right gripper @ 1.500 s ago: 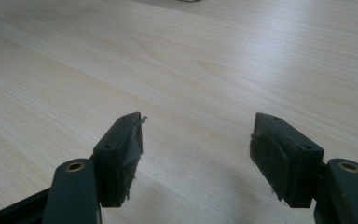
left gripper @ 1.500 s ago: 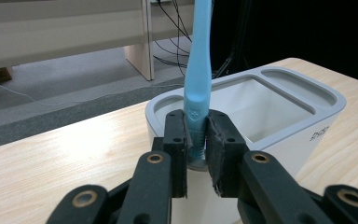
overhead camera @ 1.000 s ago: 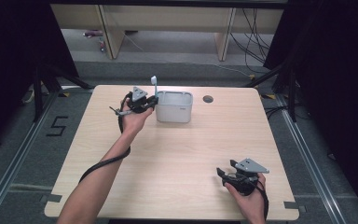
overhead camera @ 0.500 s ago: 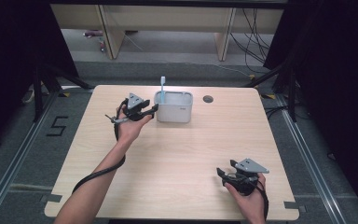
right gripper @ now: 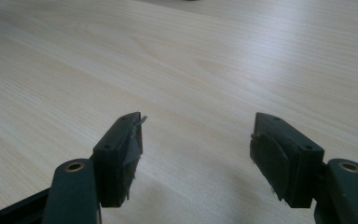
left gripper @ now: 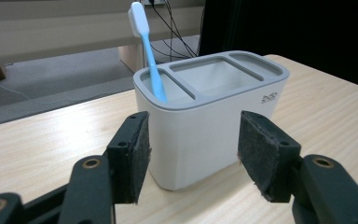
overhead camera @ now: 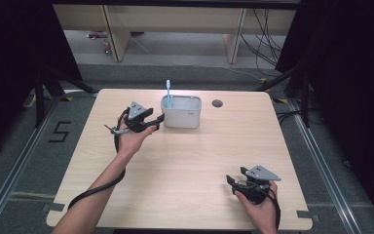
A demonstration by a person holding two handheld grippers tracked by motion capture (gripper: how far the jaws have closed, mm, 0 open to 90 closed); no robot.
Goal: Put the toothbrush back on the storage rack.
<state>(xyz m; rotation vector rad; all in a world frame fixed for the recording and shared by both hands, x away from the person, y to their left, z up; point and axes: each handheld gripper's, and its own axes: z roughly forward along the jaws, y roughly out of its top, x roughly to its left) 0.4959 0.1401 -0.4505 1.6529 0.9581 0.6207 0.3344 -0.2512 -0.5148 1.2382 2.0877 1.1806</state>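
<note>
One light-blue plastic toothbrush (overhead camera: 168, 90) is standing head-up in the end slot of the white, grey-rimmed, three-compartment holder (overhead camera: 181, 112) at the far middle of the pale wooden table (overhead camera: 185, 161), and you are drawing your left gripper (overhead camera: 155, 123) clear of it, its jaws having just been opening, now standing wide with nothing between the pads. Judging by how things lie, the placing is looking done: the brush is leaning on the slot's rim with no pad touching it, and what is remaining appears to be little more than backing the hand away, since nothing else to put in is lying on the table. Your right gripper (overhead camera: 233, 181) is resting near the table's near right corner, well apart from the holder, its jaws also spread wide and gripping nothing. The left gripper view is giving what the high view is not: the holder's three compartments, the two larger ones empty, the brush (left gripper: 148, 51) tilting in the narrow one, a small logo on the wall, and the felt-like pads (left gripper: 142, 154) framing the holder (left gripper: 214, 121) without touching it. The high view alone is placing both hands, the round cable hole (overhead camera: 217, 103) beside the holder and the cables on the floor beyond. The right gripper view (right gripper: 196, 154) is offering bare wood grain between its open jaws.
</note>
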